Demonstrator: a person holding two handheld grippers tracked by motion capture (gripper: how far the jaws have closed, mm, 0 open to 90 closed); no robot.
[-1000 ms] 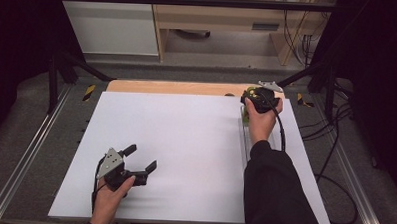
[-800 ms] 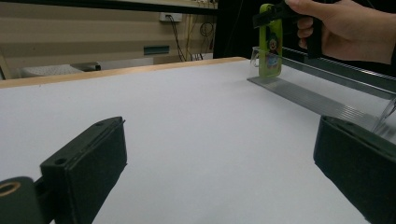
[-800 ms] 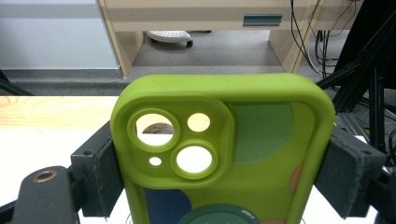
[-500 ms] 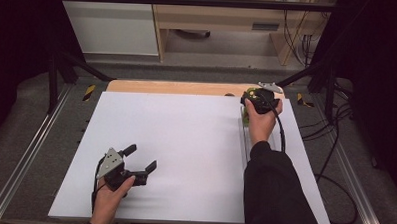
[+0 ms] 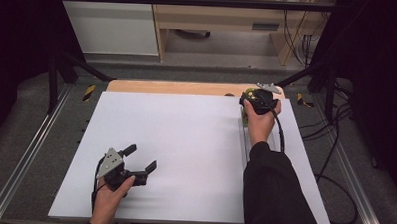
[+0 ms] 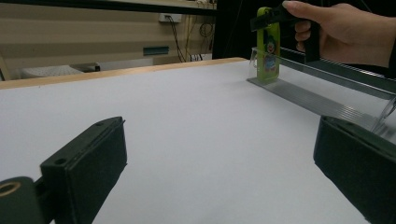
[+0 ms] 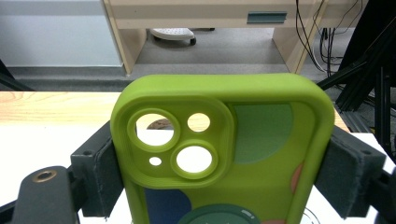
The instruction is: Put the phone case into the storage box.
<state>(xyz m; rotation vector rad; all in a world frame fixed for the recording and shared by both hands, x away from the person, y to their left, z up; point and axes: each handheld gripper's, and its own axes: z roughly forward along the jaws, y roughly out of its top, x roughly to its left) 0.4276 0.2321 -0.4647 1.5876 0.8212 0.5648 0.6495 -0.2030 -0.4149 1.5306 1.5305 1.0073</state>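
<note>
**Two grippers on a white table, one clamped on a green phone case**

Two hand-held grippers are at work over the white table top [image 5: 185,141]. Nearest the person, the left gripper [image 5: 141,159] sits low over the front left part of the table, gripped from behind by the left hand [image 5: 108,199]. Its two black jaws stand spread wide with only bare white surface between them; the left gripper view shows the same, with one jaw at each lower corner and the table running away between them. A grey three-cornered plate [image 5: 112,160] rides on top of this gripper.

Farther off, along the right side of the table, lies a long clear plastic rack [image 5: 245,138] with raised rails, running from the middle of the table towards its far edge. At the far end of that rack the right hand [image 5: 260,121] holds the right gripper [image 7: 219,172]. Its jaws pinch a lime-green phone case [image 7: 219,149] by its two long edges, pads pressed against both sides. The case stands upright, camera cutouts at the top, coloured shapes on its back. In the left gripper view the case's [image 6: 267,46] lower end meets the rack's [image 6: 308,100] far end.

Beyond the white top runs a wooden strip [image 5: 177,88], then the floor and a light wooden desk [image 5: 219,22].
</note>
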